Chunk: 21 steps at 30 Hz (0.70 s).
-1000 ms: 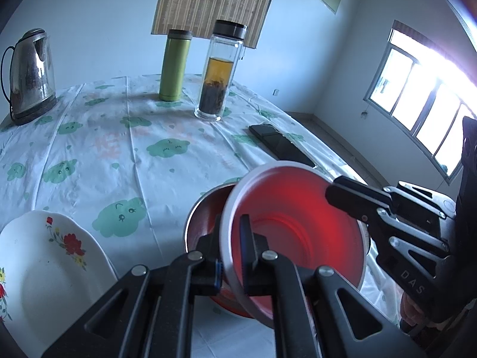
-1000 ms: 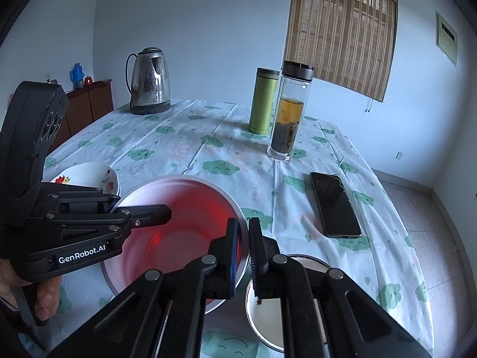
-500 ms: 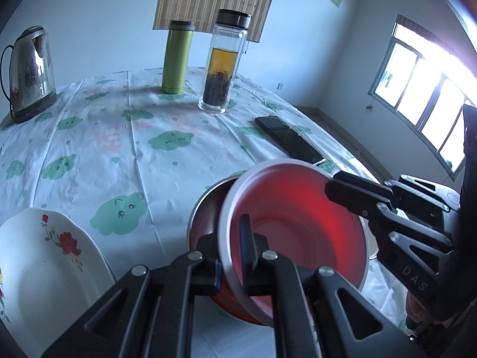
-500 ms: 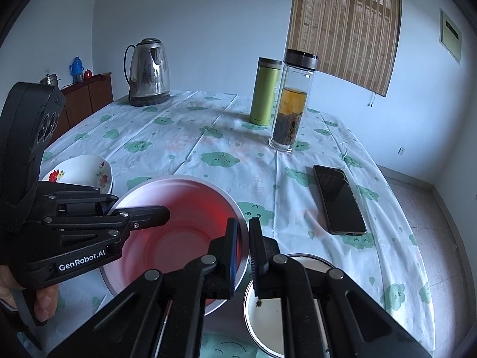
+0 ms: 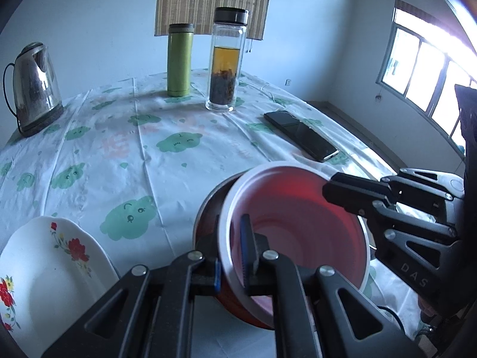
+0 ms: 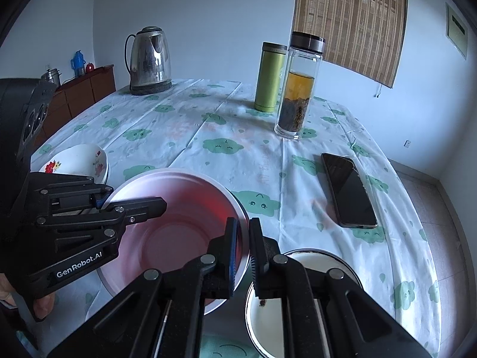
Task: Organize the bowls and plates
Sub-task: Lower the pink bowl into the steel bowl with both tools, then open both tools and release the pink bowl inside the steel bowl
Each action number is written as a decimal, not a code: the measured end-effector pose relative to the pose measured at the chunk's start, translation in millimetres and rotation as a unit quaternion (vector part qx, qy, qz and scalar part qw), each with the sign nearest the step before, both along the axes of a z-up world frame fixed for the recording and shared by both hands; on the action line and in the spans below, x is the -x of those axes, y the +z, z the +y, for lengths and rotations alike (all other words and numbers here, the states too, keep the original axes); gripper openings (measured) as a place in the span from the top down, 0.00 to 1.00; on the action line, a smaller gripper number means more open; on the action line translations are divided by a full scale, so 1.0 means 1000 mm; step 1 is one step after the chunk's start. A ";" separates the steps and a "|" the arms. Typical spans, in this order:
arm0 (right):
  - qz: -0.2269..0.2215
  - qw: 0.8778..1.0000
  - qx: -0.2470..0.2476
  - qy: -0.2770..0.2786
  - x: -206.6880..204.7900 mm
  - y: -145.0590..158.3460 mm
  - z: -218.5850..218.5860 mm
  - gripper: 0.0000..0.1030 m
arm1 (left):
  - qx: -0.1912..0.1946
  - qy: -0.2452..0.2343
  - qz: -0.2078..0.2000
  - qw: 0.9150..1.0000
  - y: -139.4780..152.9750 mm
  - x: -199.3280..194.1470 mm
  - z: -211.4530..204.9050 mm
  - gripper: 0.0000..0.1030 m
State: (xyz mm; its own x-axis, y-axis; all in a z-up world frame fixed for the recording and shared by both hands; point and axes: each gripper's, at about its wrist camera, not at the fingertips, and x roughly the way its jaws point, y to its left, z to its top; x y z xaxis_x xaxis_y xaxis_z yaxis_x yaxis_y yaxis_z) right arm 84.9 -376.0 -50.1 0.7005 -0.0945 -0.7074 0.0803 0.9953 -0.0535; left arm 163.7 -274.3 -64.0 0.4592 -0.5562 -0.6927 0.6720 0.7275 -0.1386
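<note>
A red bowl with a pale rim [image 5: 298,226] [image 6: 179,226] is held above the table, tilted, over a second red bowl with a metal rim [image 5: 208,226]. My left gripper [image 5: 232,256] is shut on its near rim. My right gripper [image 6: 242,247] is shut on the opposite rim and shows at the right of the left wrist view [image 5: 351,197]. A white flowered bowl [image 5: 44,274] [image 6: 80,164] sits at the left. A white enamel bowl with a dark rim [image 6: 301,298] sits below the right gripper.
On the cloud-print tablecloth [image 6: 226,137] stand a steel kettle [image 6: 149,59], a green flask [image 6: 268,77] and a glass tea bottle [image 6: 298,89]. A black phone [image 6: 348,191] lies at the right. The table edge drops off to the right.
Both grippers have kept their hold on the red bowl. The cameras have shifted slightly, so the bottles and phone sit a little nearer in view.
</note>
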 end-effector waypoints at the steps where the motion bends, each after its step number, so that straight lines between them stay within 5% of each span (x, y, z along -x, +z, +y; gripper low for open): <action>1: 0.000 1.000 -0.001 0.000 0.000 -0.001 0.000 0.91 | -0.004 0.000 -0.006 1.000 0.000 0.001 -0.001 0.93; 5: 0.003 1.000 -0.004 0.001 0.000 -0.005 -0.001 0.91 | -0.022 -0.002 -0.036 0.999 0.002 0.009 -0.005 0.92; 11: 0.003 1.000 0.000 0.001 0.001 -0.006 -0.001 0.91 | -0.042 0.004 -0.077 0.996 0.004 0.017 -0.009 0.72; 18: 0.002 1.000 0.000 0.001 0.002 -0.005 -0.002 0.91 | -0.035 0.001 -0.077 0.996 0.007 0.017 -0.008 0.68; 20: 0.002 1.000 -0.001 0.000 0.002 -0.005 -0.003 0.91 | -0.025 0.003 -0.084 0.996 0.011 0.019 -0.005 0.58; 21: 0.001 1.000 -0.001 0.000 0.002 -0.005 -0.003 0.91 | -0.025 0.010 -0.093 0.995 0.013 0.019 -0.004 0.42</action>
